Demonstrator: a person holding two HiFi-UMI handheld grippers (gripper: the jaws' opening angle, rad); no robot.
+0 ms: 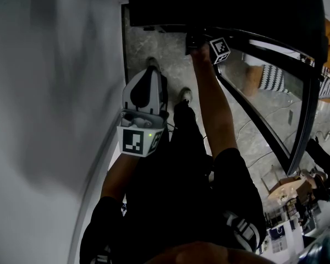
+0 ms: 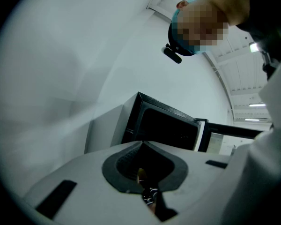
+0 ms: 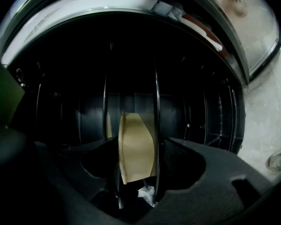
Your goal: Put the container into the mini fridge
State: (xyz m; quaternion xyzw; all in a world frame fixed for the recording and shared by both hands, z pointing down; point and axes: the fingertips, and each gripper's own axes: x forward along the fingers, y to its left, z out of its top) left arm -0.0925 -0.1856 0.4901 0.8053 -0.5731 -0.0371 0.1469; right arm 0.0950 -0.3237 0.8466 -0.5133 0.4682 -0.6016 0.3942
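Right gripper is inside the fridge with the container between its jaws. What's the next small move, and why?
Probably draw the right gripper straight back out. Its jaws stand apart around the tan container, a gap showing on its left side, and the container looks set down inside the mini fridge; backing straight should avoid tipping it.

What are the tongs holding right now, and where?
Nothing, it seems: the right tongs stand open around the tan container inside the black mini fridge. Left tongs: shut, empty.
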